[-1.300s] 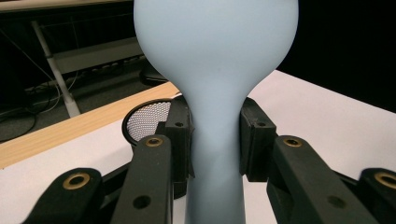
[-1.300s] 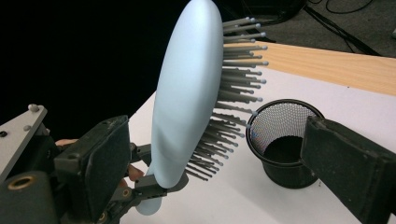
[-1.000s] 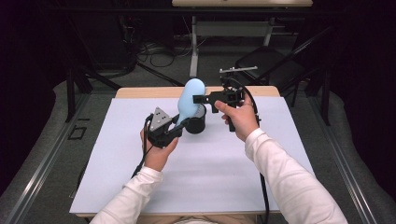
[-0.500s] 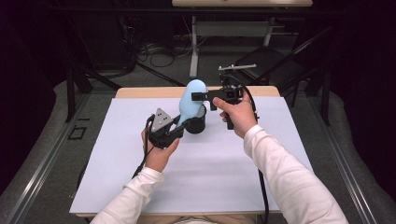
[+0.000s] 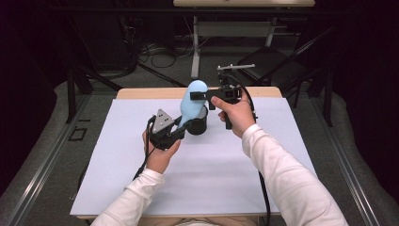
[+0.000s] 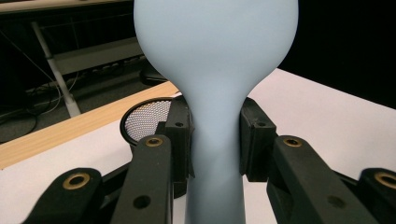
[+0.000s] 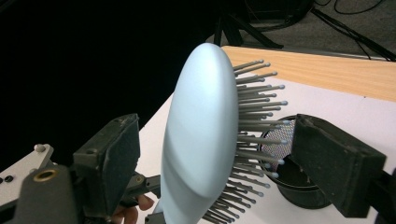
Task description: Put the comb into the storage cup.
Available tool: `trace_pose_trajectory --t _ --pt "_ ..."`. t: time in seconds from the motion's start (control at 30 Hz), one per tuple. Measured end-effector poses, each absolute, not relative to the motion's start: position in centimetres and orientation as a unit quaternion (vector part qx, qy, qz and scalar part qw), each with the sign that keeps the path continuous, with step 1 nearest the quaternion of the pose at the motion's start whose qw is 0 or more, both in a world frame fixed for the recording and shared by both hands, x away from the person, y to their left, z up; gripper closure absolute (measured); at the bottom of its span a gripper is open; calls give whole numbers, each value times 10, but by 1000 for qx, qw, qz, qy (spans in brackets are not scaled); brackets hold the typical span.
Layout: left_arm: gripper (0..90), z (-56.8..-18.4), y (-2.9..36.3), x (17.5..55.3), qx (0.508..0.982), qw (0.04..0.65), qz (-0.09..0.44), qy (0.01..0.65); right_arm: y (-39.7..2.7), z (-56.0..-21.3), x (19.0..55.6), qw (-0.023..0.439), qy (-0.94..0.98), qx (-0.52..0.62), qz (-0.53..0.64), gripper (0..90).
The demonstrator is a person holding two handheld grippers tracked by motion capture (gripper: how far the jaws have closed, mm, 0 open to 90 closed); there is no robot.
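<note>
A light blue hairbrush [image 5: 193, 104] stands upright over the white table cover, its head up and its bristles [image 7: 254, 116] facing right. My left gripper [image 5: 181, 126] is shut on the brush's narrow neck [image 6: 215, 140], one pad on each side. My right gripper [image 5: 202, 95] is open and straddles the brush head [image 7: 198, 135]: one pad sits behind the smooth back, the other off the bristle tips, with small gaps on both sides. A black mesh cup [image 5: 197, 125] stands on the table just behind and below the brush, also seen as the cup [image 6: 144, 119] and the cup [image 7: 294, 186].
A white sheet [image 5: 207, 179] covers most of the table, with a wooden strip [image 5: 150, 93] bare along the far edge. Beyond it are a metal table frame [image 5: 195, 52], cables on the floor and a dark chair [image 5: 277, 61].
My right gripper has moved left and a little farther from me, so its jaws now sit around the brush head. The left gripper and the brush have barely shifted.
</note>
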State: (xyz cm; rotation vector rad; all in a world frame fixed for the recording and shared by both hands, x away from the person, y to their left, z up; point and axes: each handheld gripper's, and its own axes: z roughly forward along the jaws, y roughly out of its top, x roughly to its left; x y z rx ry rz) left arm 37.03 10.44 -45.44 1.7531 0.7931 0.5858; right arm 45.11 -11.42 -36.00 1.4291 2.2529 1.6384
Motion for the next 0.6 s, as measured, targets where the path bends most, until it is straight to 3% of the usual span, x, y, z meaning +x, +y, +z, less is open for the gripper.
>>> trace_pose_trajectory --t 0.6 --pt "695 -455 103 369 737 536 246 330 -112 -362 457 -20 702 468 536 268"
